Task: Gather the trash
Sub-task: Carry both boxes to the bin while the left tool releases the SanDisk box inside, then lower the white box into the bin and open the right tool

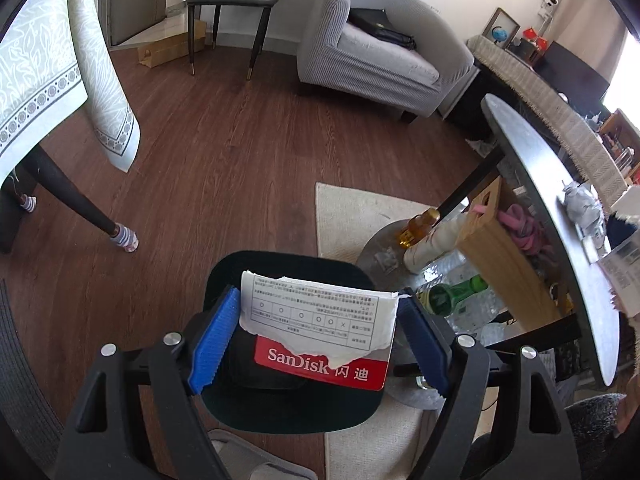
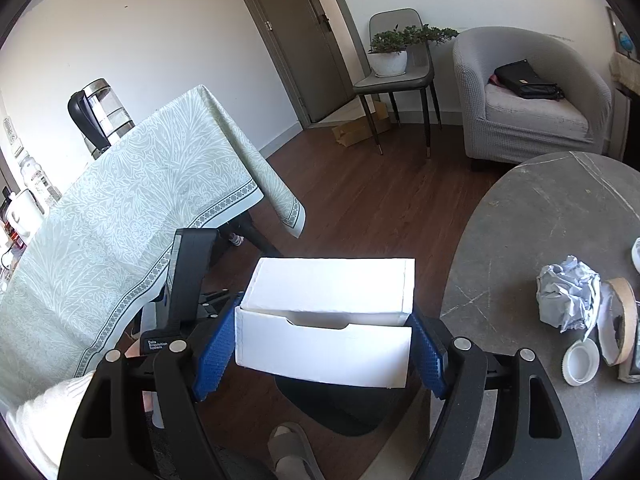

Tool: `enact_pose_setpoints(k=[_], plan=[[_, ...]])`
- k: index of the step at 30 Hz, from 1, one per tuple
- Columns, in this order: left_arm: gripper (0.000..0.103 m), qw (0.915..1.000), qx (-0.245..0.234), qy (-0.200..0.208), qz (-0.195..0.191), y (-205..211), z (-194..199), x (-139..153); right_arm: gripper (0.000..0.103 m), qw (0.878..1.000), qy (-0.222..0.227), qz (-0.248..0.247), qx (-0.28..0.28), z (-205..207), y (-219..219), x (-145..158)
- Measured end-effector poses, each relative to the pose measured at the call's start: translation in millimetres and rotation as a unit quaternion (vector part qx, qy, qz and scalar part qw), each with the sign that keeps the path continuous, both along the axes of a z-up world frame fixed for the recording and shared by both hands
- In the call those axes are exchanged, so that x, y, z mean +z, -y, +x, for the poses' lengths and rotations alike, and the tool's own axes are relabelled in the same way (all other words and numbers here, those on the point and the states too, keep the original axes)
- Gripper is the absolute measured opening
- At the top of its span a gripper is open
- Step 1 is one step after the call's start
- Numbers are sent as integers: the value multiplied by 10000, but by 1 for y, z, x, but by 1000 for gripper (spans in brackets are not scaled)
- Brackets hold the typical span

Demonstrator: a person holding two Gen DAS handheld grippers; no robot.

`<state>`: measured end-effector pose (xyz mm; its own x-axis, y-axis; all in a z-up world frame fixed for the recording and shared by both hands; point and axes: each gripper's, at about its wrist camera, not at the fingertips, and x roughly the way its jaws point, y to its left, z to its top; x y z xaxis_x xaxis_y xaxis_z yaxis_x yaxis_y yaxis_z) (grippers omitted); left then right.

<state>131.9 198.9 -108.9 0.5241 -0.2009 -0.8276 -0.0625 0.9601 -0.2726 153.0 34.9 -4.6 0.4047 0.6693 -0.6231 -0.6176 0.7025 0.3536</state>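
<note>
Presently, the torn SanDisk package (image 1: 320, 328), white printed sheet peeling off a red card, sits between the blue fingers (image 1: 214, 344) of the left gripper (image 1: 318, 338). Both of its side edges meet the pads, so the left gripper has hold of it with its jaws set wide. Directly beneath the package lies the black bin (image 1: 288, 400), standing on the wooden floor (image 1: 224, 160) at the edge of a pale rug (image 1: 352, 208).

The white cardboard box (image 2: 326, 320), flap tucked and notch facing the camera, spans the gap of the right gripper (image 2: 320, 350); its blue fingers (image 2: 216, 346) press both ends, so it is gripped at a middling spread. It hangs over the floor, just off the left edge of the round grey surface (image 2: 540, 240), with the bin's dark rim below it.

On that surface, near its right edge: a crumpled paper ball (image 2: 568, 296), a white cap (image 2: 580, 362) and a tape roll (image 2: 622, 320) beside it.

Under the surface, in the left wrist view, are a green bottle (image 1: 456, 292), an amber bottle (image 1: 418, 226) and a wooden box (image 1: 500, 264). Further off stand a grey armchair (image 1: 380, 52) and a table draped in a patterned cloth (image 2: 120, 216). A slippered foot (image 2: 290, 454) shows at the bottom of the right view.
</note>
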Motion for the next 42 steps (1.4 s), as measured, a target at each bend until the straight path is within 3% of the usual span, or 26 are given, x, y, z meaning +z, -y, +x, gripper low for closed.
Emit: enact_pose_setpoints(k=[5,11,18,34,39,42], plan=[[83,9990,81,-427,-60,-3,-1,-29,78,9999,-148,-86,-3,5,-20,-13],[89,9980,286,-533,-184,-20,-7,-31,78,9994,-298,-180,-42,13,-39,-30],[90,9977,622,-137,-224,-52,-30,-7,78,9988,-347,-331,-18,18,-61,-48],[58,9918,966,839,33,-80,-65,62,79,9867,-919,-1282,392,13,-121,-136],[54,9893,996,1065,-7,-77,-67,78,80,9771,-1094,-1788,364,14,-127,-171],[53,9883,944,1196,-31,-73,-69,89,87,9720,-1090,-2056,344,12,-128,-185]])
